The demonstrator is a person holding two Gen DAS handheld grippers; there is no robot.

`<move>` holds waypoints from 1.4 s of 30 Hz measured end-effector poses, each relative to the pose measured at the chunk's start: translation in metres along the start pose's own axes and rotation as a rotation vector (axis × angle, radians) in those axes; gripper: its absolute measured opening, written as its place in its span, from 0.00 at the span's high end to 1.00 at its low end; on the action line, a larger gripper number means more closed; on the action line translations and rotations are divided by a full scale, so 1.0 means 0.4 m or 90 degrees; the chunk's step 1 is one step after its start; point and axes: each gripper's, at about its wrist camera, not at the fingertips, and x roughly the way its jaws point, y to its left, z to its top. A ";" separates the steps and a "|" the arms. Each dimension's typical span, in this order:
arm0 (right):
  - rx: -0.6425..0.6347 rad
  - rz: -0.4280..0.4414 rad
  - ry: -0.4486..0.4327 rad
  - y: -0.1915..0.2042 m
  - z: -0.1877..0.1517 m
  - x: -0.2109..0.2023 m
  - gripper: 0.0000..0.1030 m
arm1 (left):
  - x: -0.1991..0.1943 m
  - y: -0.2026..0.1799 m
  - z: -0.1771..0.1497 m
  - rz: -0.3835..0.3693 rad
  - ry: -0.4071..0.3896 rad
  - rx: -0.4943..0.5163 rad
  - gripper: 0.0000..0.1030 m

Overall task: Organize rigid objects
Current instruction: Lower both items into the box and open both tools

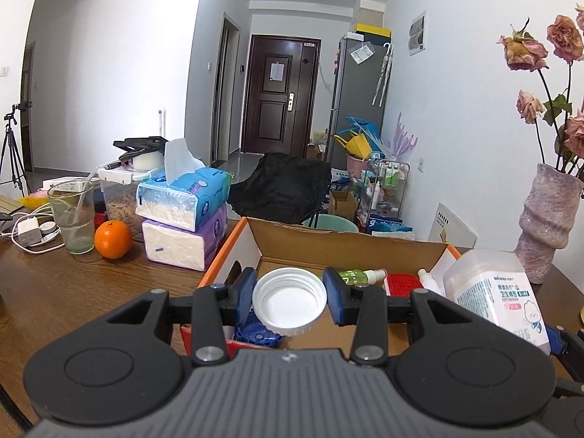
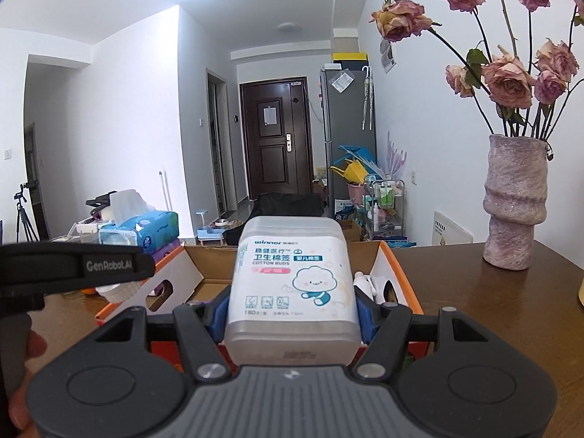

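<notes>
My left gripper (image 1: 290,297) is shut on a white screw lid (image 1: 290,301) and holds it over the open cardboard box (image 1: 339,241) with orange edges. Inside the box lie a green spray bottle (image 1: 359,276), a red item (image 1: 401,284) and a blue round item (image 1: 257,330). My right gripper (image 2: 290,310) is shut on a translucent cotton buds box (image 2: 292,281) and holds it above the near side of the cardboard box (image 2: 211,255). The cotton buds box also shows in the left wrist view (image 1: 492,292). The left gripper's body (image 2: 73,266) shows at the left of the right wrist view.
On the wooden table (image 1: 73,292) stand stacked tissue packs (image 1: 182,215), an orange (image 1: 113,239), a glass with a straw (image 1: 73,215), a charger with cables (image 1: 29,231) and a food container (image 1: 120,197). A pink vase of dried roses (image 2: 514,200) stands at right.
</notes>
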 end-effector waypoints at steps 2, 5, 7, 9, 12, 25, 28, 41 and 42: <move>0.002 0.000 0.001 -0.004 0.004 0.013 0.38 | 0.010 -0.002 0.003 0.001 0.001 0.001 0.60; 0.004 0.000 0.002 -0.009 0.011 0.030 0.38 | 0.021 -0.003 0.007 0.001 0.001 0.002 0.60; 0.005 0.000 0.001 -0.009 0.015 0.042 0.38 | 0.027 -0.003 0.008 0.002 0.001 0.004 0.60; 0.005 0.000 0.001 -0.011 0.018 0.050 0.38 | 0.041 -0.007 0.012 0.003 0.003 0.006 0.60; 0.001 0.002 0.002 -0.011 0.026 0.069 0.38 | 0.062 -0.012 0.018 0.004 0.003 0.009 0.60; -0.023 0.006 0.010 0.003 0.036 0.150 0.38 | 0.142 -0.016 0.033 0.009 0.009 0.016 0.60; -0.029 0.007 0.015 0.005 0.038 0.165 0.38 | 0.156 -0.019 0.038 0.008 0.009 0.020 0.60; -0.058 0.003 0.039 0.012 0.050 0.231 0.38 | 0.224 -0.015 0.053 0.010 0.022 0.029 0.60; -0.059 0.002 0.041 0.011 0.052 0.237 0.38 | 0.229 -0.014 0.054 0.010 0.025 0.031 0.60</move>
